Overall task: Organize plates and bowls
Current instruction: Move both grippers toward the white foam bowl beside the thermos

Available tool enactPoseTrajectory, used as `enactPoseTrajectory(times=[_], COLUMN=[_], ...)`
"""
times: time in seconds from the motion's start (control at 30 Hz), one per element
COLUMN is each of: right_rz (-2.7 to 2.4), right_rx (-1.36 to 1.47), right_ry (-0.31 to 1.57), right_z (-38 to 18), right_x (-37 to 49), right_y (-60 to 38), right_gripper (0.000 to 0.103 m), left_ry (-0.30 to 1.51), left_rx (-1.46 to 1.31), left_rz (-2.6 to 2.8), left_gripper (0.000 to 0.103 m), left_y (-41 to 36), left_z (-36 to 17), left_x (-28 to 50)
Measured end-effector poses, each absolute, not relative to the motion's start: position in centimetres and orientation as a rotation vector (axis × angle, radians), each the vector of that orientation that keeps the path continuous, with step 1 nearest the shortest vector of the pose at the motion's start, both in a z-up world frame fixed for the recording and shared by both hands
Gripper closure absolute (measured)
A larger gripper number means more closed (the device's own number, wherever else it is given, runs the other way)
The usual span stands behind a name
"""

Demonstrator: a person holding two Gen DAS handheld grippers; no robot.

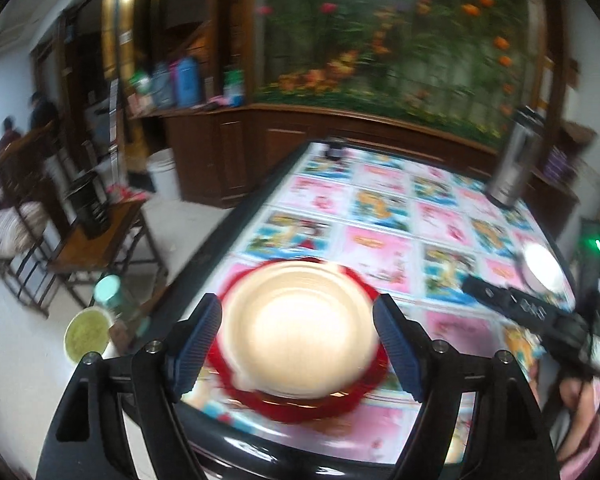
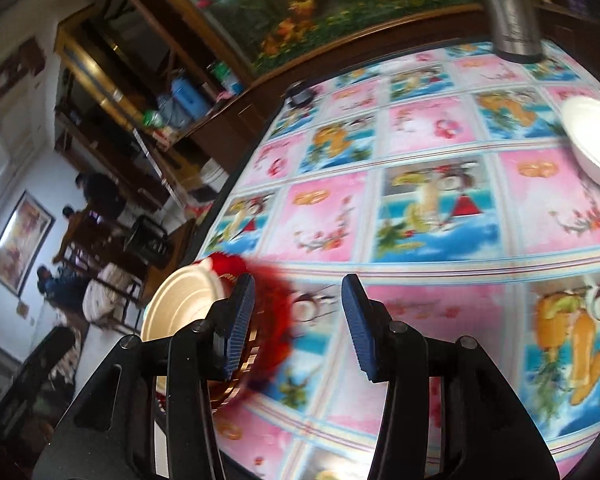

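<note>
A cream bowl (image 1: 296,320) sits on a stack of red plates (image 1: 300,404) at the near left corner of the table (image 1: 380,248), which has a floral cloth. My left gripper (image 1: 298,304) hovers over it, open, one blue pad on each side of the bowl and apart from it. In the right wrist view the same bowl (image 2: 180,300) and red plates (image 2: 272,292) lie at the left, partly behind the left finger. My right gripper (image 2: 298,280) is open over bare cloth with nothing between its pads. A white bowl (image 2: 592,140) (image 1: 540,268) rests near the table's right edge.
A steel flask (image 1: 512,160) (image 2: 514,12) stands at the far right of the table, and a small dark object (image 1: 336,148) at the far edge. Left of the table are a green-capped bottle (image 1: 110,292), a green cup (image 1: 86,332) and a wooden chair (image 1: 100,236). People sit far left.
</note>
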State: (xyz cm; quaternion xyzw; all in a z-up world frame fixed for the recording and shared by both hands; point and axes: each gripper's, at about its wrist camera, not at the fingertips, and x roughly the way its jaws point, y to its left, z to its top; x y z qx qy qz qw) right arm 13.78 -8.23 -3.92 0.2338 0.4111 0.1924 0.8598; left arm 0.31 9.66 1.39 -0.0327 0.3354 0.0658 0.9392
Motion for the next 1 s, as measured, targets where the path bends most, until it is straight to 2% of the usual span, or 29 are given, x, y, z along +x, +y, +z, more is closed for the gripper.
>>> enactPoseTrajectory(times=[0.33, 1.0], right_rz=[0.317, 0.142], right_rx=[0.602, 0.621], right_ry=[0.816, 0.697], right_z=[-4.2, -3.1], right_x=[13.6, 13.8], right_y=[-16.1, -30.2], right_gripper=[0.058, 0.058], left_ry=[0.802, 0.959], left_rx=[0.019, 0.084], left_rz=[-0.070, -0.221], left_gripper=[0.024, 0.024], left_y=[1.8, -6.6], left_z=[-0.7, -3.1], left_x=[1.4, 6.1])
